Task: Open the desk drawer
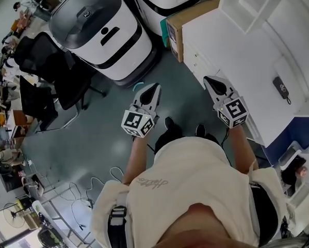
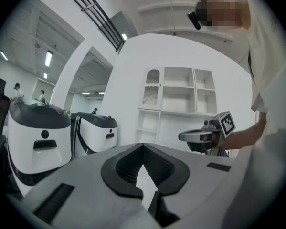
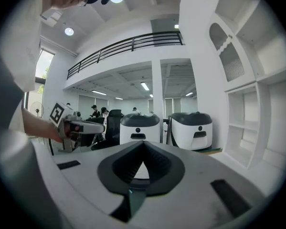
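Head view, my left gripper: jaws pressed together, holding nothing
My right gripper: jaws together, empty
Count: two grippers, two white machines, one desk

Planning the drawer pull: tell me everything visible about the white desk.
The white desk fills the head view's right side, its smooth top running diagonally. A small dark device lies on it, a white shelf unit stands at its back, and a cardboard box sits against its far end. Its drawer fronts face the floor aisle and look shut.
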Demonstrator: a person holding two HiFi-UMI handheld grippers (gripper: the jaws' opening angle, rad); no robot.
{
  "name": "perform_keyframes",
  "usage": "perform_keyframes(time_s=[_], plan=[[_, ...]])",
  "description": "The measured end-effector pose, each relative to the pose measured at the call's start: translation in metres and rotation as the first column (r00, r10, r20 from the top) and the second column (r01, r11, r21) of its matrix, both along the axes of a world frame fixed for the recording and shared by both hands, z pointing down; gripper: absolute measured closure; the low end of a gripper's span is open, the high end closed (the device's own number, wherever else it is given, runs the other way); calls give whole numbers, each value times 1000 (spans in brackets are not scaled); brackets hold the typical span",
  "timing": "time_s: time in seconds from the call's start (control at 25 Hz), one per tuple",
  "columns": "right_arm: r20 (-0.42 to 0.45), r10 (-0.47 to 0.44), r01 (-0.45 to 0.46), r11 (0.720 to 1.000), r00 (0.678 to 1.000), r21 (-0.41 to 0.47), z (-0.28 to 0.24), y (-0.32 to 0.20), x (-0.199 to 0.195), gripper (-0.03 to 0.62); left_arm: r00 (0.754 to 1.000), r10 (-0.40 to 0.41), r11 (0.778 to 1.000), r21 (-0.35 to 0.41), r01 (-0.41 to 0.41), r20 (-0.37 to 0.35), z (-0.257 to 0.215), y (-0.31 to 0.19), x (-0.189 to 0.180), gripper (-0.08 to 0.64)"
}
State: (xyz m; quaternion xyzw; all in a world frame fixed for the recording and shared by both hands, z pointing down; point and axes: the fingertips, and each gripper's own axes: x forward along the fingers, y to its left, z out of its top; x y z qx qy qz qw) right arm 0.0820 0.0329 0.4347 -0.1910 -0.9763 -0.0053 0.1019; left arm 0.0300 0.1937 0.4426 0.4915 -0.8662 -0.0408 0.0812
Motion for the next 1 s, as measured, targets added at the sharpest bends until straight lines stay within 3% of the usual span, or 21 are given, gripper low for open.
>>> perform_keyframes(time_s=[0.12,0.28,0.44,0.76,1.0], plan=[[24,48,-47,998,999,-50,-18,10,-26,594,997,62,998,-34,-60,47,-5,-1,-26,557],[-8,127,-127,984,992,-122,-16,24,-49,594,992,115,992,-56,-112,55,-2,9,-49,557],[-34,163,-165,980,986,-109,-11,38,-73,594,982,185,982,-46,-183,46,-2,18,-74,557],[-99,162,-166,985,982,-41,9,51,-85,594,980,199,979,-42,-198,23,20,20,-103,557],[-127,197,-212,970,972,-118,31,33,-96,594,972,235,970,-72,-234,4,31,1,-121,557]])
